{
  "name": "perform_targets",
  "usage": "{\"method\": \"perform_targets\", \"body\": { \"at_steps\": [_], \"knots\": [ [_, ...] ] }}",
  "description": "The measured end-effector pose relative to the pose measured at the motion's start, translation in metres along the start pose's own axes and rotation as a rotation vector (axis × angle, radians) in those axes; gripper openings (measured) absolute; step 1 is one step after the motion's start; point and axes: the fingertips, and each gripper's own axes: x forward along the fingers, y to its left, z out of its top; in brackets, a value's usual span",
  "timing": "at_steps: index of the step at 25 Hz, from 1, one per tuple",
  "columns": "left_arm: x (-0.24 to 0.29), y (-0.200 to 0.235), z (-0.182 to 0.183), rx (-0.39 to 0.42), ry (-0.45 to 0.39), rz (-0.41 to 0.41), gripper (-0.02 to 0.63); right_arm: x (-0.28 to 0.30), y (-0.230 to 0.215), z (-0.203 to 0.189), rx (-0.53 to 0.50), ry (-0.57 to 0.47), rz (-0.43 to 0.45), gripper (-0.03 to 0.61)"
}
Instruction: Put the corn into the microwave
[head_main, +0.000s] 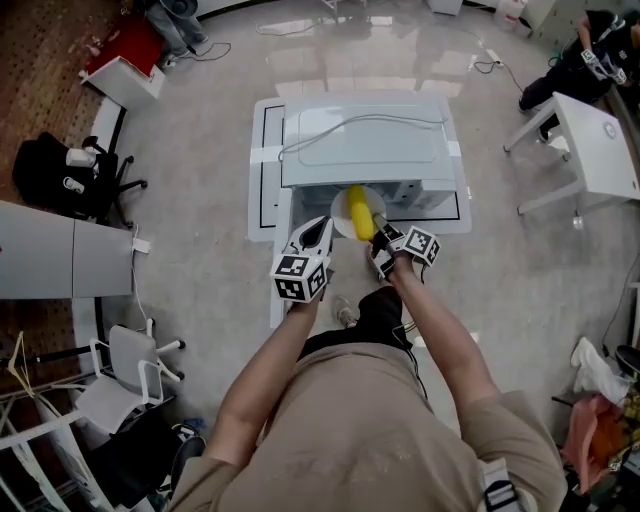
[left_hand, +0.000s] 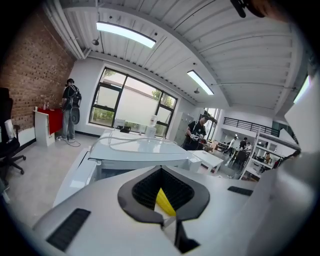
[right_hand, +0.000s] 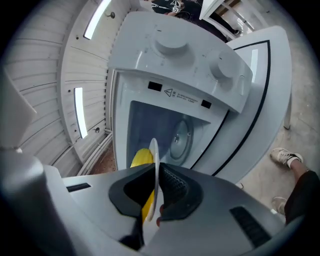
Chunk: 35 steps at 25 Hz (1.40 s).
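Observation:
A yellow corn cob (head_main: 360, 212) lies on a small white plate (head_main: 340, 222) held just in front of the white microwave (head_main: 365, 140). My right gripper (head_main: 382, 238) is shut on the plate's near rim. In the right gripper view the plate (right_hand: 154, 165) stands edge-on between the pads, with the corn (right_hand: 141, 156) beside it and the open microwave cavity (right_hand: 165, 130) straight ahead. My left gripper (head_main: 322, 228) sits at the plate's left edge with its jaws together. A sliver of corn (left_hand: 164, 200) shows through their gap. Whether it touches the plate is unclear.
A cable (head_main: 350, 125) loops over the microwave's top. The microwave stands on a low white table (head_main: 262, 170). A second white table (head_main: 600, 150) is at the right and office chairs (head_main: 60, 175) at the left. The person's shoe (right_hand: 285, 157) is on the floor below.

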Motion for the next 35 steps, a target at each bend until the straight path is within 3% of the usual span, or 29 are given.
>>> {"method": "perform_targets", "body": {
  "at_steps": [14,35],
  "knots": [
    [0.029,0.025,-0.012,-0.016,0.036,0.042,0.005,0.059,-0.046,0.029,0.04,-0.123,-0.01,0.023],
    [0.03,0.028,-0.017,-0.002,0.061,-0.009,0.005,0.079,-0.084,0.042,0.066,-0.249,-0.18,0.023]
  ]
}}
